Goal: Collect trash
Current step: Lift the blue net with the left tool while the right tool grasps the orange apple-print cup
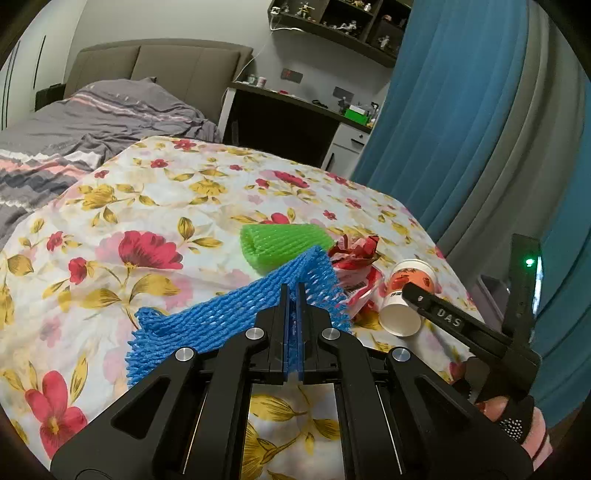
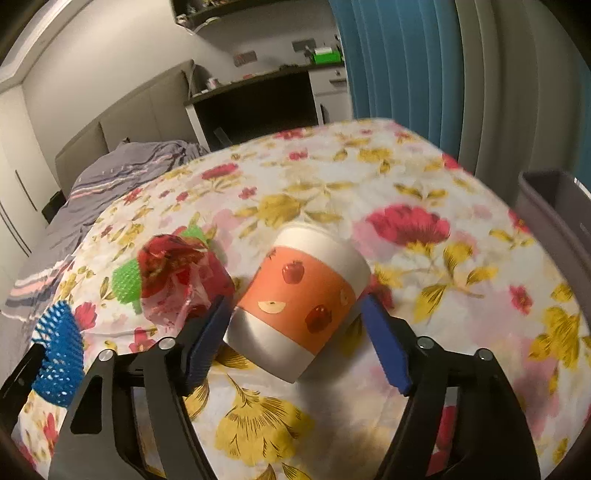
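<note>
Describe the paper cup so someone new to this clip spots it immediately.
On the floral tablecloth, look between the open fingers of the right gripper. The paper cup lies tipped on its side there, white with an orange band printed with apples. Its neighbours are a crumpled red wrapper and foam nets.

A home bedroom is showing here: a bed with rumpled grey striped bedding is lying against a padded headboard, a desk is standing beside blue curtains, and wall shelves are carrying small figurines above it.
</note>
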Tool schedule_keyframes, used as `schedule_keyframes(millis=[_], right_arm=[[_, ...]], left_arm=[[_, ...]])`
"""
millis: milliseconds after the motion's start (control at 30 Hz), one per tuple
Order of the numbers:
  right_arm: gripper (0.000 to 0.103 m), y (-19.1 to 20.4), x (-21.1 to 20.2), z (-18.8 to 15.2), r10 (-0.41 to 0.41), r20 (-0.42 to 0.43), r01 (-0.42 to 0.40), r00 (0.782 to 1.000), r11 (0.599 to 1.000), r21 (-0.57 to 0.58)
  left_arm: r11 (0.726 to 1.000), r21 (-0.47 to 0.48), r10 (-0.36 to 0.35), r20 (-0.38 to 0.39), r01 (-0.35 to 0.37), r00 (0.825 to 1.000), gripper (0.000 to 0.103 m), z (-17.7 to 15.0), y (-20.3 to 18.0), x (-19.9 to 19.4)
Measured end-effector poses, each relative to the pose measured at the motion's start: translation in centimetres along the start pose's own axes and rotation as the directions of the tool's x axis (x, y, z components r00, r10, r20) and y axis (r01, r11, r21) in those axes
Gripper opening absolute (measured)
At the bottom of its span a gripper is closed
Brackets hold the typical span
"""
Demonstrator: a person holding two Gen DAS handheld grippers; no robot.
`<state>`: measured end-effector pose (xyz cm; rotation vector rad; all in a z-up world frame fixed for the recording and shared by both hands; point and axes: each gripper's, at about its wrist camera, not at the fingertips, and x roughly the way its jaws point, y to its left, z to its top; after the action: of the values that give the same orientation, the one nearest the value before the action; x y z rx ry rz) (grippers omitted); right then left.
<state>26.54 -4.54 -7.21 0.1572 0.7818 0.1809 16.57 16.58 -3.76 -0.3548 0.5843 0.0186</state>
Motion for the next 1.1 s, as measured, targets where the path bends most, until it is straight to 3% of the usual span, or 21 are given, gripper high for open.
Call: schedule_keyframes(millis=[167,333,400,467,533,733,1100], right_arm=[[0.062,0.2,0.3,0.1,0.027,-0.006,-0.027,1.000,1.000,0.001],[0.038,0.3,-0.6,0.0,0.026,0.027,-0.026,0.999,0.999,-0.027],[0.033,0.2,-1.1,0.0,0.023,0.036,-0.022,0.999,0.999,-0.039],[0.034,-0.1,-1.1,0.1,0.039,0.023,-0.038,0.999,0.999,-0.029],[0.045,-0.3,-0.9,0.2,0.054,0.004,-0.054,0.999,0.998,-0.021],[0.055,0.2,0.1,0.5,0.050,-0.015,-0.051,0.999,0.997,-0.062],[0.059,1.1,2.7,1.0,0.057,-0.064,-0.064,0.996,0.993,-0.104]], left_arm=[[1.000,0.006,-0.005,0.004,0.005,1.000,0.002,0.0,-0.1,-0.1],[1.000,0.014,-0.010,0.010,0.010,1.000,0.002,0.1,-0.6,-0.4],[1.000,0.017,-0.012,0.010,0.012,1.000,0.002,0.1,-0.8,-0.5],[1.000,0.018,-0.012,0.007,0.012,1.000,0.002,0.0,-1.0,-0.5],[1.000,0.017,-0.013,0.001,0.013,1.000,0.002,-0.3,-1.1,-0.5],[1.000,0.015,-0.010,0.000,0.010,1.000,0.002,-0.5,-1.2,-0.6],[1.000,0.018,-0.015,-0.020,0.015,1.000,0.002,-0.5,-1.2,0.0]])
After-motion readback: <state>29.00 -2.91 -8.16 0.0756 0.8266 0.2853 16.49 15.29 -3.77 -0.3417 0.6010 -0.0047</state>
